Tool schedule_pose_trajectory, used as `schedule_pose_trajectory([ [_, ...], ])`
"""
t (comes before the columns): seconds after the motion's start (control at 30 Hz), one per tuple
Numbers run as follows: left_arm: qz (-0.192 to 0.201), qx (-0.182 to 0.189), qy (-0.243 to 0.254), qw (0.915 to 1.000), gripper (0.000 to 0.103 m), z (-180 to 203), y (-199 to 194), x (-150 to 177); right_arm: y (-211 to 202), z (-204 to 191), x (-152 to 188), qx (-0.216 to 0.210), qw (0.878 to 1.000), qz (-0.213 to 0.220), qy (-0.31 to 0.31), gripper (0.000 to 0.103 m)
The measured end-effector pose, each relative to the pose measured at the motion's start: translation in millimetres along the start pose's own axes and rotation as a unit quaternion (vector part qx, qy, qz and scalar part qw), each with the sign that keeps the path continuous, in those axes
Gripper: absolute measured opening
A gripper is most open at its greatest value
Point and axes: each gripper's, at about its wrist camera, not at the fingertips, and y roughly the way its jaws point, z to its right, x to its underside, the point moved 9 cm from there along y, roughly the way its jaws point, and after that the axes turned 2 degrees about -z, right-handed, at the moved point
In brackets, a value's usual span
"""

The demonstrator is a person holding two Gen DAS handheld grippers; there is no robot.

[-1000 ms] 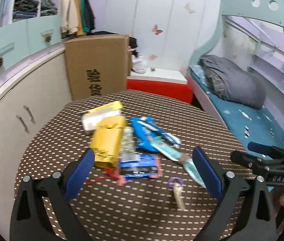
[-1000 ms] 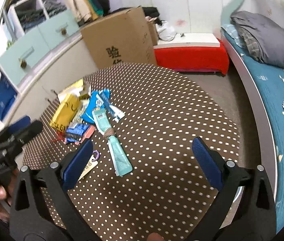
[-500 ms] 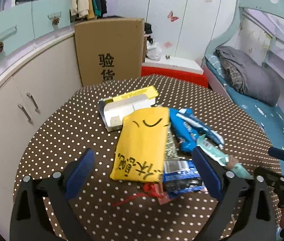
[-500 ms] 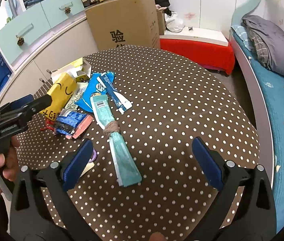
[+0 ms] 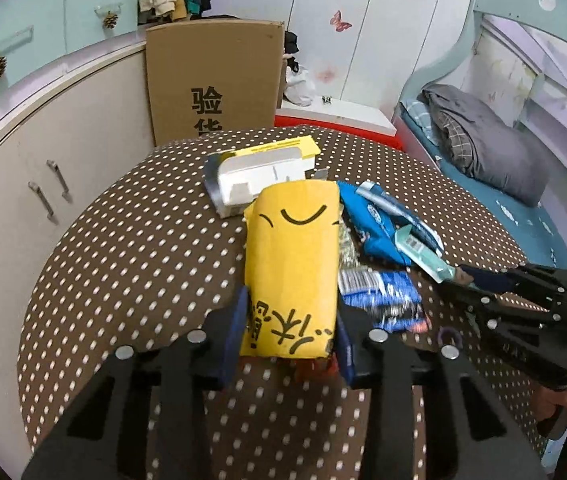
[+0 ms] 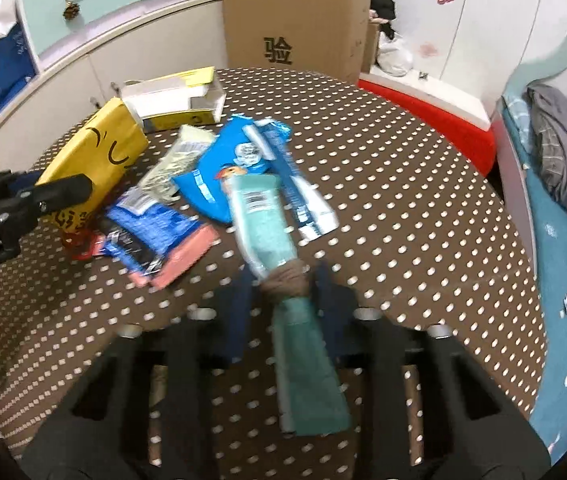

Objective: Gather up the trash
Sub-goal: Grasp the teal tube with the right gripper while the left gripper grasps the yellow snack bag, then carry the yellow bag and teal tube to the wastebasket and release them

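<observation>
Two grippers closing: my left gripper (image 5: 289,336) pinches the yellow packet (image 5: 291,276) mid-table (image 5: 123,240); my right gripper (image 6: 283,304) clamps the teal tube (image 6: 267,236) toward the near edge.

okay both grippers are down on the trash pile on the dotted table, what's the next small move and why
Probably finish both closes, then lift. The left gripper is closing around the yellow packet, and the right gripper is closing on the teal tube at its brown-wrapped middle. Both items lie on the table among other wrappers.
</observation>
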Motion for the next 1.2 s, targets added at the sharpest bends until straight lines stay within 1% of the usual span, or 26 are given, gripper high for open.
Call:
schedule_pose_trajectory([
  [0.07, 0.001, 0.001, -0.004, 1.0000, 0.038, -2, -8, 8, -5, 0, 7, -0.002, 1.000, 0.001, 0.003, 0.022],
  [0.23, 0.001, 0.007, -0.009, 0.9999, 0.038, -2, -25, 27, -23, 10, 33, -0.018, 0.999, 0.005, 0.039, 0.022],
  [0.3, 0.001, 0.013, -0.011, 0.9999, 0.037, -2, -31, 33, -30, 13, 42, -0.031, 0.998, 0.008, 0.054, 0.022],
  [0.4, 0.004, 0.018, -0.015, 0.9997, 0.037, -2, -40, 40, -46, 21, 58, -0.038, 0.996, 0.018, 0.078, 0.022],
  [0.53, 0.009, 0.023, -0.012, 0.9996, 0.037, 4, -50, 47, -67, 27, 69, -0.049, 0.993, 0.033, 0.104, 0.022],
  [0.63, 0.015, 0.030, 0.005, 0.9994, 0.037, 18, -58, 53, -80, 34, 73, -0.049, 0.991, 0.043, 0.117, 0.022],
  [0.9, 0.017, 0.063, 0.042, 0.9970, 0.037, 61, -70, 59, -104, 51, 86, -0.040, 0.987, 0.064, 0.139, 0.022],
  [1.03, 0.027, 0.075, 0.058, 0.9951, 0.037, 80, -80, 55, -123, 68, 93, -0.037, 0.983, 0.083, 0.161, 0.022],
  [1.2, 0.042, 0.096, 0.073, 0.9918, 0.037, 106, -95, 41, -160, 104, 98, -0.010, 0.975, 0.120, 0.187, 0.022],
])
